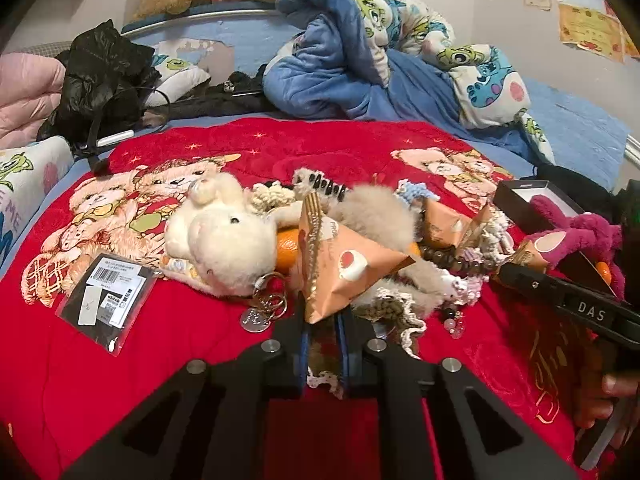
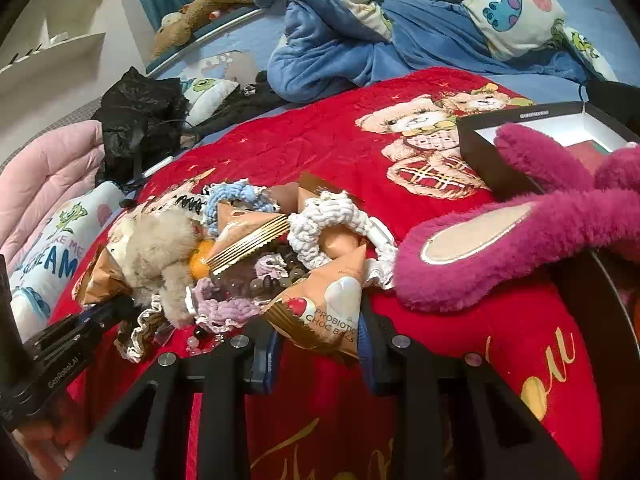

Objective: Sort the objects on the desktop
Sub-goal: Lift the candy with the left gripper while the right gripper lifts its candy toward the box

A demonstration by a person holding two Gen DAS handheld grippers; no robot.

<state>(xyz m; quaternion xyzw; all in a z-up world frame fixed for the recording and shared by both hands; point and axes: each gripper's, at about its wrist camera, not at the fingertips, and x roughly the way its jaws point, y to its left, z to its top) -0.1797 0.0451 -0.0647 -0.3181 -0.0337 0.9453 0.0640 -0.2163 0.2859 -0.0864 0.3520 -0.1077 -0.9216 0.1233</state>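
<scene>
So both my tongs are pinching snack packets right now. My left gripper [image 1: 323,330] has its jaws pressed together on the bottom corner of an orange pyramid packet [image 1: 344,268] that sits in the middle of the pile on the red blanket [image 1: 200,360]. My right gripper [image 2: 320,344] is clamped on another one, the packet reading "Probiotic Choc Balls" [image 2: 324,312], at the near edge of the same heap.

The pile itself is a mess: a white plush [image 1: 224,236] lies on its left side, with a keyring [image 1: 268,304] just beside it and an orange fruit [image 1: 286,254] wedged between the plush and my left packet. A dark bead bracelet [image 1: 460,260] and crocheted scrunchies [image 2: 340,216] are tangled in there too. A flat black tagged packet [image 1: 106,300] lies apart toward the blanket's left edge.

Over by the blanket's right edge, a pink plush [image 2: 500,240] lies against an open black box [image 2: 480,148]. The blue bedding [image 1: 340,60] is bunched up at the far side.
</scene>
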